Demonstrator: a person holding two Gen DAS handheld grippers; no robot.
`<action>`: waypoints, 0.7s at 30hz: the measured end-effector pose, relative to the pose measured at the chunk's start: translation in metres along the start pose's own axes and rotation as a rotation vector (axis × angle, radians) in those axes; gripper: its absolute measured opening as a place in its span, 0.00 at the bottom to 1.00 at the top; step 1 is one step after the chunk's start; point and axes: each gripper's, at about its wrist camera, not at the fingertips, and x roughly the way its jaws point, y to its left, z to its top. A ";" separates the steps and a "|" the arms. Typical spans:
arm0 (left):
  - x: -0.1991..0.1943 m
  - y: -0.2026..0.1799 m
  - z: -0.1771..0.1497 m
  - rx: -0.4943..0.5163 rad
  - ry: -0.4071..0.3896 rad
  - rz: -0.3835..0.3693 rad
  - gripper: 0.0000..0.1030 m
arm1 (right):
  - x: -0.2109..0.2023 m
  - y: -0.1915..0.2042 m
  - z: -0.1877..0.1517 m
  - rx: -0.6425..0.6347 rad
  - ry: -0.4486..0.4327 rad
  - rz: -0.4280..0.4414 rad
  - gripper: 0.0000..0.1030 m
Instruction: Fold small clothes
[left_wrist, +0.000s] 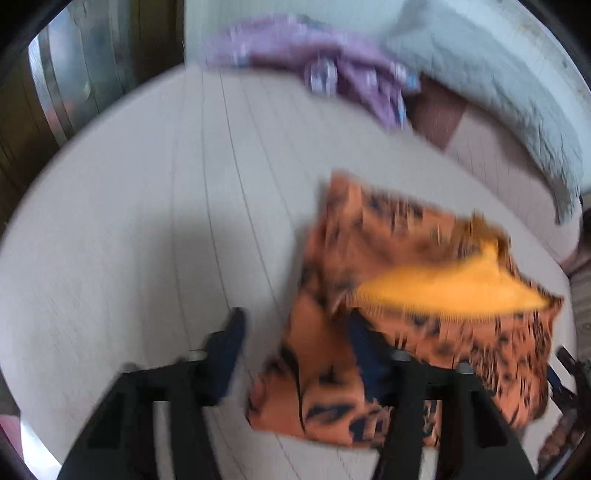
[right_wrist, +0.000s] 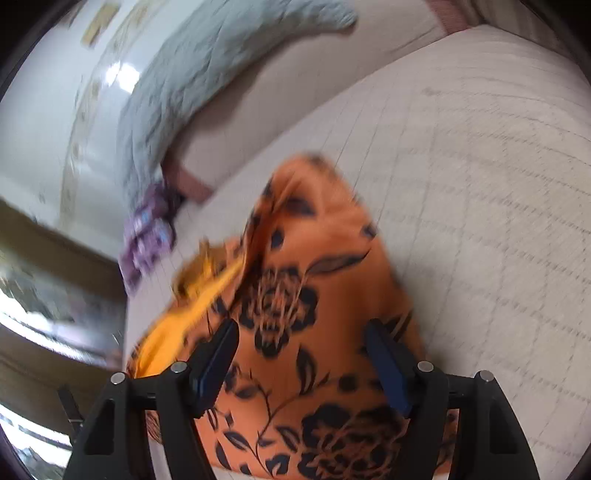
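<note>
Orange floral garment (right_wrist: 310, 332) lay on bed (left_wrist: 147, 221); both grippers' fingers apart over it, left gripper (left_wrist: 295, 354) at its edge, right gripper (right_wrist: 301, 365) mid-cloth, apparently released for next fold.

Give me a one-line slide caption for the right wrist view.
Open right gripper over the orange floral garment on the pale bed cover, purple garment beyond.

A pale quilted bed (left_wrist: 147, 221) with thin stitched lines fills the view. At its far edge lies a grey blanket (left_wrist: 498, 85), with a reddish-brown panel (left_wrist: 436, 114) below it. Behind — a white wall (right_wrist: 40, 122) catching window glare, and dark wooden furniture (left_wrist: 14, 122) to one side.
</note>
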 end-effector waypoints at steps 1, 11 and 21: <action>0.001 -0.002 -0.003 0.019 0.015 -0.017 0.33 | 0.002 0.006 -0.002 -0.033 0.001 -0.031 0.71; 0.008 -0.018 0.012 0.185 0.001 -0.044 0.19 | 0.020 0.028 0.011 -0.120 0.024 -0.109 0.73; 0.006 -0.029 0.035 0.189 -0.097 -0.120 0.26 | 0.005 0.052 0.023 -0.122 -0.008 0.110 0.73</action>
